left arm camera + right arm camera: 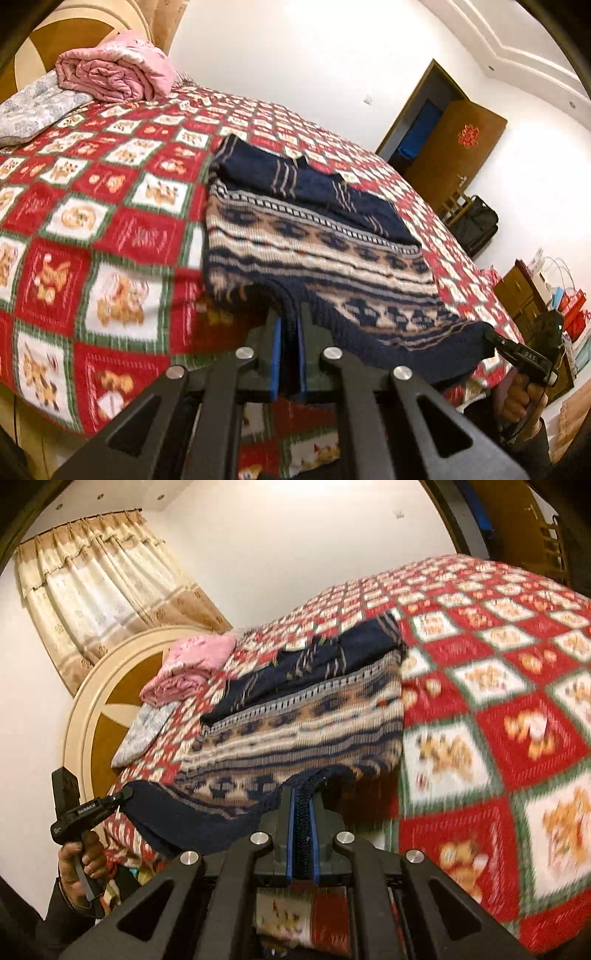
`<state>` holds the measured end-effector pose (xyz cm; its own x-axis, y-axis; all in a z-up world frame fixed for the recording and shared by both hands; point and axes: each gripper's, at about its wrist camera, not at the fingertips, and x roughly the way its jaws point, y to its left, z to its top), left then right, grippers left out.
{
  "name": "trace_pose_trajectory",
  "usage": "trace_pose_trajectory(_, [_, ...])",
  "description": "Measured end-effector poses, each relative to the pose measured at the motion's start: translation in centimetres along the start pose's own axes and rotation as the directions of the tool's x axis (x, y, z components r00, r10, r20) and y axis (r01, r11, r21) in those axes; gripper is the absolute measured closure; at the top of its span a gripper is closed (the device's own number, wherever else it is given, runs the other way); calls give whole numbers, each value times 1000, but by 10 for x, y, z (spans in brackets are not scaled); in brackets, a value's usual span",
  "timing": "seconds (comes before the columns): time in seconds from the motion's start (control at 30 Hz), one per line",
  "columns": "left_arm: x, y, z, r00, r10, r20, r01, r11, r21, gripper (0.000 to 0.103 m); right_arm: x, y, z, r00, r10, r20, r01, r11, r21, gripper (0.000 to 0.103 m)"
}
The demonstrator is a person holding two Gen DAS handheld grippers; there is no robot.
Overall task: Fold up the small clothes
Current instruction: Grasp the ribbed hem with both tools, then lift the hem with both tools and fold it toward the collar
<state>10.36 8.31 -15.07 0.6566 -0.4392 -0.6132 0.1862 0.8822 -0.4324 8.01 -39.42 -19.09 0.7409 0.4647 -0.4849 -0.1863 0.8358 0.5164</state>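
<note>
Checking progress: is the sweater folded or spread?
Partly folded: sweater has sleeves laid across its body; both grippers pinch its hem.

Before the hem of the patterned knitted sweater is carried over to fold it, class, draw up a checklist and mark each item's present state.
1. Left tool shut on the navy hem: ok.
2. Right tool shut on the hem: ok.
3. Navy, cream and tan knitted sweater has its sleeves folded in: ok.
4. Hem lifted off the red checked bedspread: ok.
5. Pink rolled quilt clear of the sweater: ok.
6. Hem level between tools: cannot tell.
</note>
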Motion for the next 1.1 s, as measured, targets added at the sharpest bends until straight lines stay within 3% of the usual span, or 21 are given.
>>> trace_pose_trajectory(0.23, [17, 0, 44, 999, 8, 37, -8, 1000, 14, 95, 16, 4, 51, 999, -11, 38, 12, 1000, -15, 97])
trace_pose_trajectory(0.5, [53, 6, 91, 999, -25, 31, 27, 999, -48, 95, 48, -2, 110, 998, -28, 51, 28, 1000, 5, 97])
trace_pose_trajectory(1.1, [146, 9, 190, 999, -31, 13, 32, 998, -52, 96, 150, -27, 220, 994, -106, 5, 106, 994, 13, 97])
